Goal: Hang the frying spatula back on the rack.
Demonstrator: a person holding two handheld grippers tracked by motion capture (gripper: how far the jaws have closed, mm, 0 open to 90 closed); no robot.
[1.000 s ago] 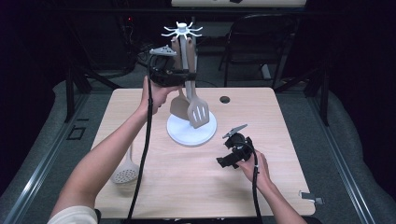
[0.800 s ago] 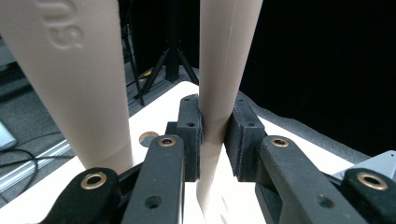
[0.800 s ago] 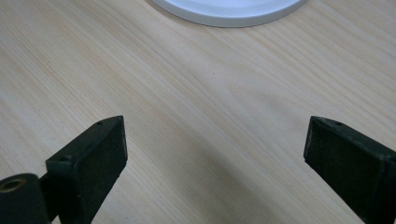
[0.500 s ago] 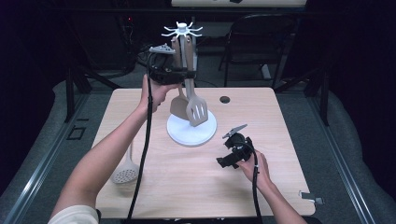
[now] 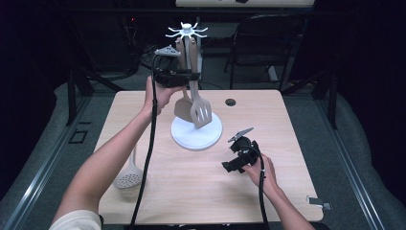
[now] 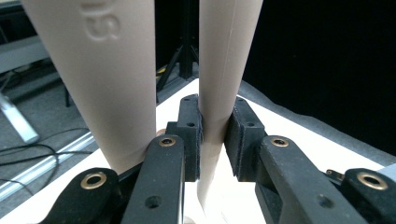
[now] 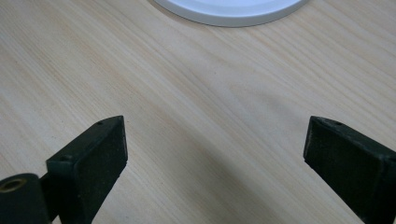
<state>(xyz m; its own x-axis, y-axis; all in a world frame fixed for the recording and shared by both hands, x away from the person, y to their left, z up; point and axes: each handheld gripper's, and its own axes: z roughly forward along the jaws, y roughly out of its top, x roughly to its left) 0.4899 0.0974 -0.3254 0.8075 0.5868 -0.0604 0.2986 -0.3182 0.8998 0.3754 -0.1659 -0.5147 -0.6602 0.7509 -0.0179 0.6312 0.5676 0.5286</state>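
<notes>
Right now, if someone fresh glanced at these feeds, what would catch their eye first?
The white utensil stand at the table's middle, with two beige utensils hanging from its top hooks, and the left gripper shut on the slotted spatula handle. Next, the right gripper, open, rests low near the front right, and a skimmer lies at the front left edge.

We see a pale wooden table [image 5: 158,191] with a dark round hole [image 5: 230,102] near its far edge. On it sit a white round stand base [image 5: 197,135] at the middle and a perforated skimmer [image 5: 128,177] near our left edge.
</notes>
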